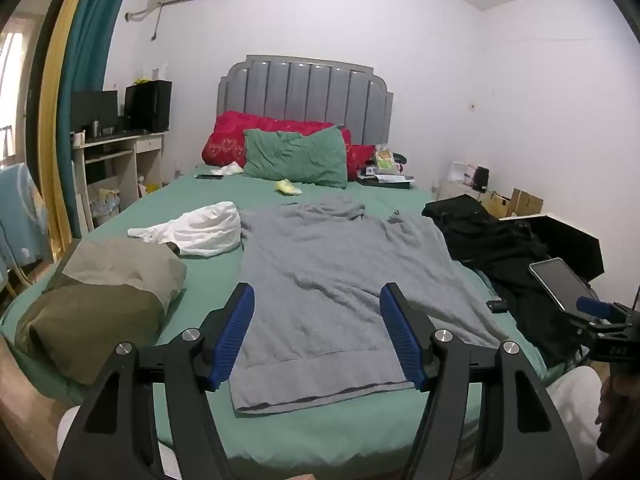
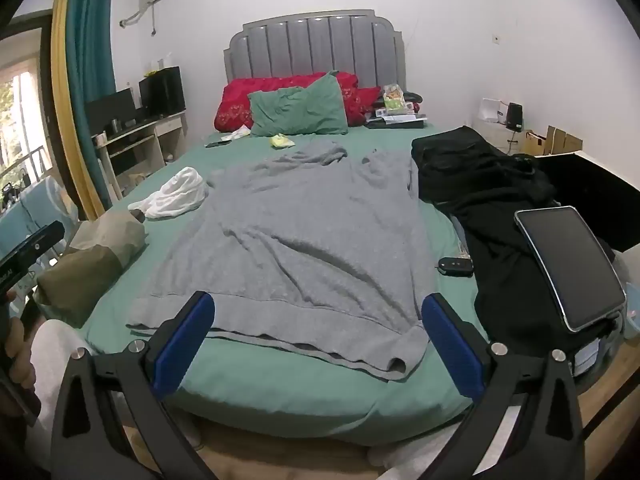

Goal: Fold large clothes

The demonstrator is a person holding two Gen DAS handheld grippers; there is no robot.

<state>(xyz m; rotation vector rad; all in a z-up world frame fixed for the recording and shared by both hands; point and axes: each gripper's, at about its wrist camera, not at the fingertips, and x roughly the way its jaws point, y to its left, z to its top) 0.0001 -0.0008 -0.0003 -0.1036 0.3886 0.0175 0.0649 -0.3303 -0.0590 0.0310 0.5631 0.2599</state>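
1. Knit grey garment lies spread flat down the middle of the bed, hem at the foot edge, collar toward the pillows.
2. It looks soft, thick and fairly heavy for cloth; I judge it will sag and drag on the sheet, not slip, and it creases easily, as its rumpled middle shows.
3. Good holds would be the two hem corners, the near right one already curled up, or the side seams for a lengthwise fold.
4. Left gripper hovers over the hem, tilted slightly down, jaws fairly wide with nothing between them.
5. Right gripper hangs above the foot edge, tilted down somewhat more, jaws at full spread and empty.
6. Folded olive clothes sit at the near left corner; black clothes lie along the right edge.
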